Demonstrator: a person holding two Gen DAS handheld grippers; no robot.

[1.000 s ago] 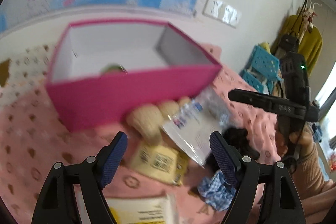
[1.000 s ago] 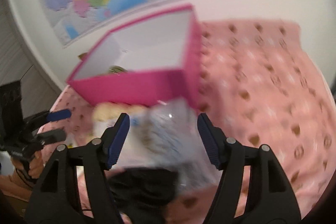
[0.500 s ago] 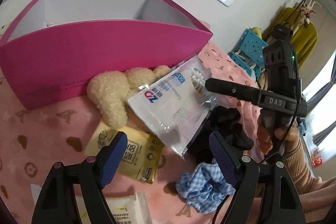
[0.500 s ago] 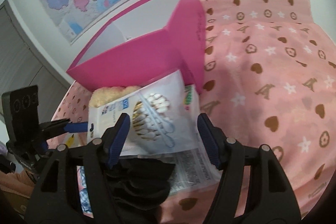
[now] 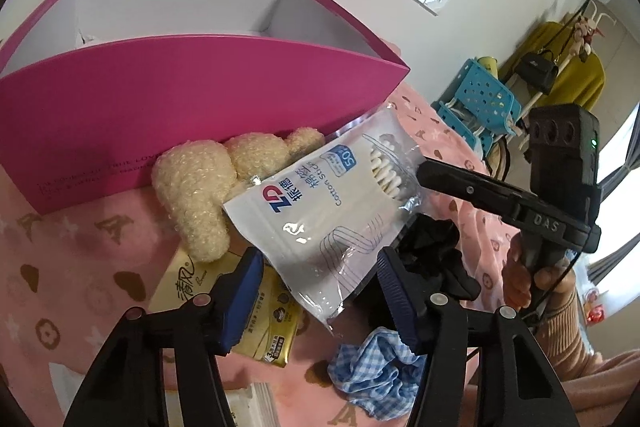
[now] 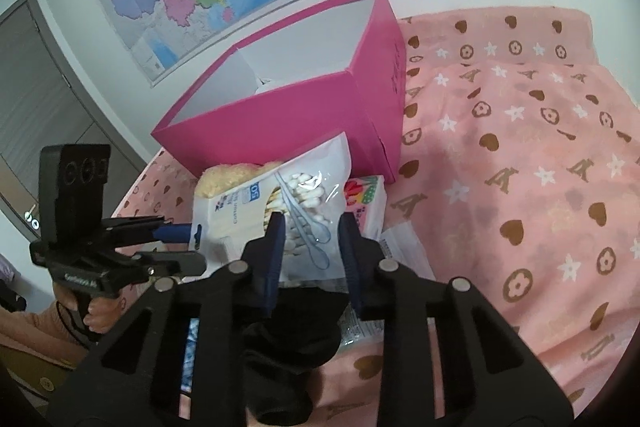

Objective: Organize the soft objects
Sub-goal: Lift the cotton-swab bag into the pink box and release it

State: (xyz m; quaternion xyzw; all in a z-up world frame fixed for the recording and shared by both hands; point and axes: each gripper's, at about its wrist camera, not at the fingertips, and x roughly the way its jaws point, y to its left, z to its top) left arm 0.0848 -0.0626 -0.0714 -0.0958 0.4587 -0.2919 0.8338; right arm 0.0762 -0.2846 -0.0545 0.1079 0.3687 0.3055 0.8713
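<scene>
A clear bag of cotton swabs [image 5: 332,211] lies tilted over a cream plush toy [image 5: 200,195] in front of the open pink box [image 5: 192,99]. My right gripper [image 6: 312,239] has its jaws narrowed around the bag's [image 6: 296,203] swab end. My left gripper [image 5: 316,295] is open, with the bag's lower edge between its fingers. A black cloth [image 5: 436,259] and a blue checked scrunchie [image 5: 372,375] lie to the right. The black cloth [image 6: 292,339] sits under my right gripper.
Yellow tissue packs [image 5: 224,307] lie under the plush toy on the pink patterned cloth [image 6: 520,167]. A floral tissue pack [image 6: 366,203] lies beside the box [image 6: 288,107]. A blue plastic stool [image 5: 480,103] and a coat rack stand at the right.
Both grippers have moved closer to the swab bag. The right gripper's jaws have narrowed from wide open onto the bag's end. The left gripper's jaws have also narrowed around the bag's edge.
</scene>
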